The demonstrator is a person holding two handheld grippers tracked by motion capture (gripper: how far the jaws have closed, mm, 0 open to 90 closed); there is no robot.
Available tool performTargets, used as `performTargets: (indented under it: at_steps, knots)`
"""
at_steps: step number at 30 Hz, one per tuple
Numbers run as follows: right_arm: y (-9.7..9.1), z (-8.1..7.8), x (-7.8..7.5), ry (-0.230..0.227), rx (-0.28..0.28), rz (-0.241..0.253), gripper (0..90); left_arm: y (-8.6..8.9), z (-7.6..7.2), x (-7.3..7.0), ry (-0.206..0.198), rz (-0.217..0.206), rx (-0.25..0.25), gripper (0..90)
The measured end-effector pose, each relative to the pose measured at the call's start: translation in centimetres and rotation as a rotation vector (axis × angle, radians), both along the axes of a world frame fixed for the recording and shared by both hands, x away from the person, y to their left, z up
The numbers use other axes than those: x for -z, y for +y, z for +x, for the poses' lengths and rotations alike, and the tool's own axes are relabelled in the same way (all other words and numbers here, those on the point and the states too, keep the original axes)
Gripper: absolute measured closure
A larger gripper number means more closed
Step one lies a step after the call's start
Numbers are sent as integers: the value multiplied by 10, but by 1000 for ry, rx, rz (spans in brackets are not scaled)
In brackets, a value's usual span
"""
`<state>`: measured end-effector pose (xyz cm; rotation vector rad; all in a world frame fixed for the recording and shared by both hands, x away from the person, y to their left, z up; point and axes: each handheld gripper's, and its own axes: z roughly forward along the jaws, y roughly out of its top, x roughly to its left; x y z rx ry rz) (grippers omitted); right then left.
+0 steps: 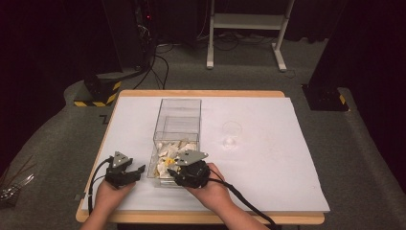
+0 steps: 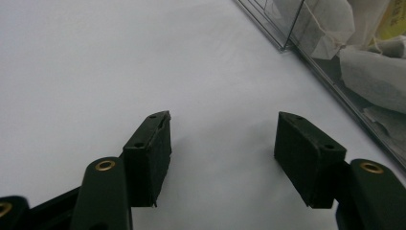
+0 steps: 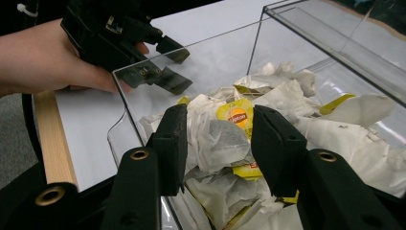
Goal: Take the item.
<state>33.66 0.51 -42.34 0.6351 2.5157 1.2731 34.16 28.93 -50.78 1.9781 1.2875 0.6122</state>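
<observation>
Right gripper view, gripper (image 3: 218,143) straddling tea bag (image 3: 220,143) (jaws apart), clear box (image 3: 297,28)

High view: fixed above the near table edge, facing forward and down, far off | Left gripper view: low over the white table top (image 2: 95,57), close — clear box (image 2: 335,72) at its right edge | Right gripper view: close, facing into the same clear box (image 3: 306,43) — also seen from above (image 1: 178,115)

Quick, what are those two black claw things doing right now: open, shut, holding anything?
Left gripper: jaws open, empty, over the white table sheet.
Right gripper: jaws open around a white paper tea bag; a grip cannot be told.
</observation>
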Motion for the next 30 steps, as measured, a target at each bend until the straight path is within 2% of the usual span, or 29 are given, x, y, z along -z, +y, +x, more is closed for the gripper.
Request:
performTargets:
  at_steps: [20, 25, 30]
  knots:
    - [4, 1, 8, 32, -25, -74, 778, 0, 0, 0, -3, 4, 0, 379]
    - [1, 3, 8, 37, -35, -63, 885, 0, 0, 0, -1, 2, 1, 379]
    - [-1, 3, 8, 37, -36, -49, 900, 0, 0, 0, -2, 3, 0, 379]
